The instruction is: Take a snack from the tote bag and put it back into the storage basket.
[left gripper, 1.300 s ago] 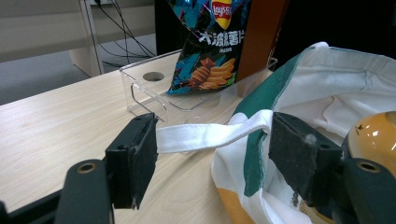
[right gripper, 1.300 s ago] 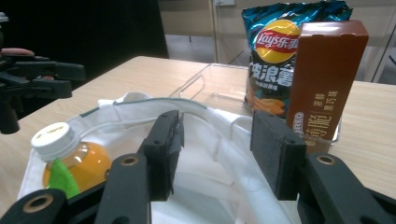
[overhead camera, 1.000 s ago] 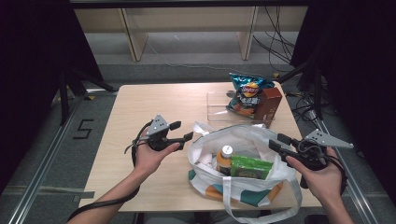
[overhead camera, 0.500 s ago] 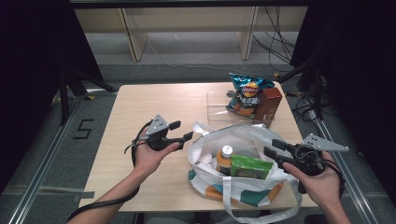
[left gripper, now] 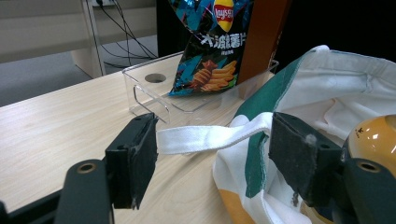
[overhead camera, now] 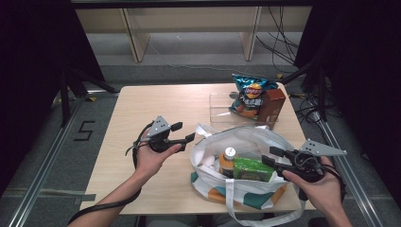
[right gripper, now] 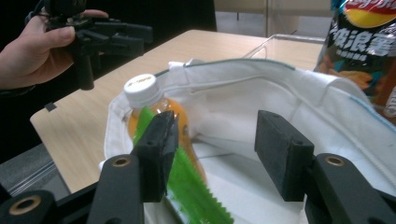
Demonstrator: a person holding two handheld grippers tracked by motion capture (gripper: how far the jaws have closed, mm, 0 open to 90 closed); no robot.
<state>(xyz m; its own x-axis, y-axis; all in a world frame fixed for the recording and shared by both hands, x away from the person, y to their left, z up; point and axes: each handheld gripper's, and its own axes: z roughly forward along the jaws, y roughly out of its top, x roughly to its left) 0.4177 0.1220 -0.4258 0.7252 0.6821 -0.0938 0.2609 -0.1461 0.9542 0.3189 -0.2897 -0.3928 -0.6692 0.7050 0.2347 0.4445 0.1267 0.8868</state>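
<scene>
Right gripper (overhead camera: 275, 157) fingers (right gripper: 159, 154) apart, nothing pinched: jaws have just been opening, and between them sits only the open mouth of the tote bag (overhead camera: 246, 142), pads clear of the cloth. In the right gripper view the left pad sits just in front of the green packet (right gripper: 196, 196) and the orange bottle (right gripper: 156, 109), not pressing either.

Left gripper (overhead camera: 183, 133) fingers (left gripper: 135, 156) also spread and released. In the left gripper view the bag's white handle strap (left gripper: 205, 137) runs across the gap between the pads at centre frame; cannot tell if it touches a pad.

Containers:
- Tote bag, white with green and orange panels, lower centre of the high view, mouth open. Inside: orange bottle with white cap (overhead camera: 229, 153) upright at the left side, green packet (overhead camera: 253, 169) lying just right of it. Print on the cap too small to read.
- Clear plastic bin (overhead camera: 222, 111), upper right of the table (overhead camera: 156, 109) in the high view, just behind the bag. Holds a chip bag (overhead camera: 249, 94) standing upright and a brown box (overhead camera: 272, 106) beside it on the right.

Writing: chip bag carries the Lay's logo at top (left gripper: 224, 8), Chinese characters below it, chip graphic under those. A "5" is marked on the floor (overhead camera: 85, 130), left of the table.
</scene>
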